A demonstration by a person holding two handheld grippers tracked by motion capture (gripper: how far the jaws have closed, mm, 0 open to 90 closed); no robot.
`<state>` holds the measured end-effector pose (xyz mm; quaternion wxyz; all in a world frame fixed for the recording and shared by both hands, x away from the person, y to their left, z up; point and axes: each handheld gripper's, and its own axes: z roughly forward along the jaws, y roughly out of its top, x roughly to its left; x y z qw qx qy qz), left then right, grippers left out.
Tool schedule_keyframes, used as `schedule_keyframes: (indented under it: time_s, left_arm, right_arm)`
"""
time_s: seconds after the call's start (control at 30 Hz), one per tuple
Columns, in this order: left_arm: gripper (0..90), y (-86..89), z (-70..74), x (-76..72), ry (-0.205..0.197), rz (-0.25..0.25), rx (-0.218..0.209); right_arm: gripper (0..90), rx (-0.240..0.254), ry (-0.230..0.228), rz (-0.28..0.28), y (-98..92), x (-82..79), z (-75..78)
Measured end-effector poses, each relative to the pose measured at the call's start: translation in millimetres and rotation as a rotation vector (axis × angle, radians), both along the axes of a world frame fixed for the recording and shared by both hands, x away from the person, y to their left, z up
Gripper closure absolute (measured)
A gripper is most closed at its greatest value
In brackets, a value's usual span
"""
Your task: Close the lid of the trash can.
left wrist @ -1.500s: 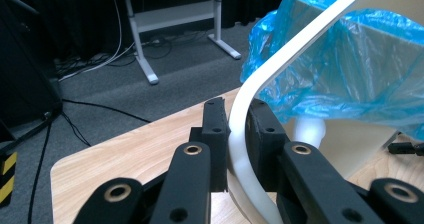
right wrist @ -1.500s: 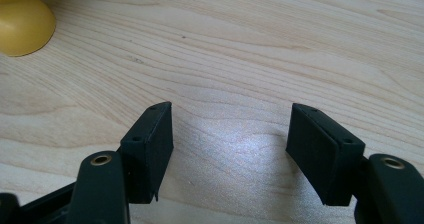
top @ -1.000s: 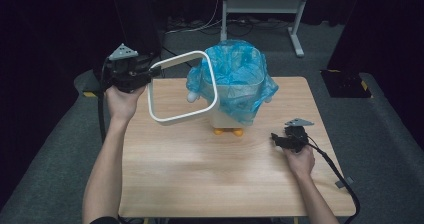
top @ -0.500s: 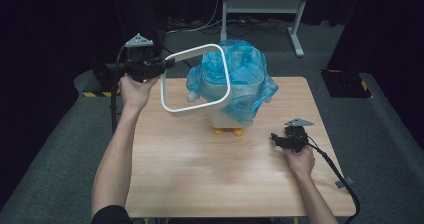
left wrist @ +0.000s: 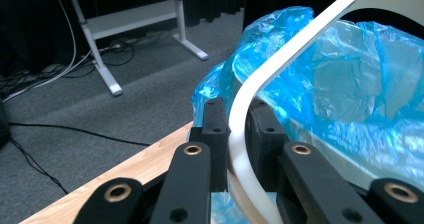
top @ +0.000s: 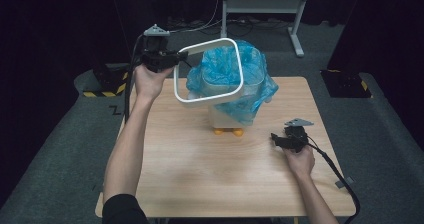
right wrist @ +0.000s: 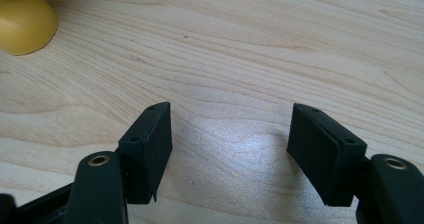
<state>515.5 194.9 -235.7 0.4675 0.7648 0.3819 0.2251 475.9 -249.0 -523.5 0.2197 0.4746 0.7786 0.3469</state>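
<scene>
Nearest you, your right gripper rests low over the pale wooden table, its jaws spread wide with nothing between them, just bare wood grain. Farther out, a small white bin on yellow feet stands near the table's middle, lined with a crinkled blue plastic bag. Your left gripper is raised beside it, jaws clamped on the white rounded-square plastic ring, held tilted against the bag's rim.

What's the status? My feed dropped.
Left gripper shut on white ring, tilted beside blue-bagged bin. Right gripper open, idle on table. Nothing blocking.
</scene>
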Motion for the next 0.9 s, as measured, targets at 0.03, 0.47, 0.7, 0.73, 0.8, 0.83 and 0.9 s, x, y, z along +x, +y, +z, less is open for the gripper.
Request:
schedule_keyframes:
  time_s: [0.03,0.47,0.7,0.73,0.8,0.83,0.9]
  left_arm:
    - [80.3,-2.0,0.1,1.8,0.002,-0.003,0.001]
    - [80.2,-30.3,6.8,26.3,0.032,-0.040,0.042]
    - [80.2,-42.7,6.3,38.7,0.049,-0.058,0.050]
    - [80.2,-44.2,6.0,40.4,0.051,-0.059,0.050]
    - [80.2,-47.2,5.6,43.5,0.054,-0.059,0.051]
    - [80.2,-48.7,5.4,44.9,0.057,-0.061,0.052]
    - [80.2,-51.5,4.0,47.7,0.060,-0.064,0.059]
  right_arm:
    - [33.9,0.000,0.000,0.000,0.0,0.0,0.0]
    - [33.9,0.001,0.001,-0.001,0.2,-0.1,0.1]
    - [35.6,0.005,0.002,-0.009,0.2,-0.3,0.2]
    - [35.9,0.005,0.001,-0.011,0.2,-0.3,0.2]
    - [36.7,0.009,0.002,-0.006,0.0,-0.3,0.2]
    - [37.2,0.009,0.003,-0.004,0.0,-0.3,0.3]
    - [38.3,0.010,0.001,0.005,-0.2,-0.4,0.3]
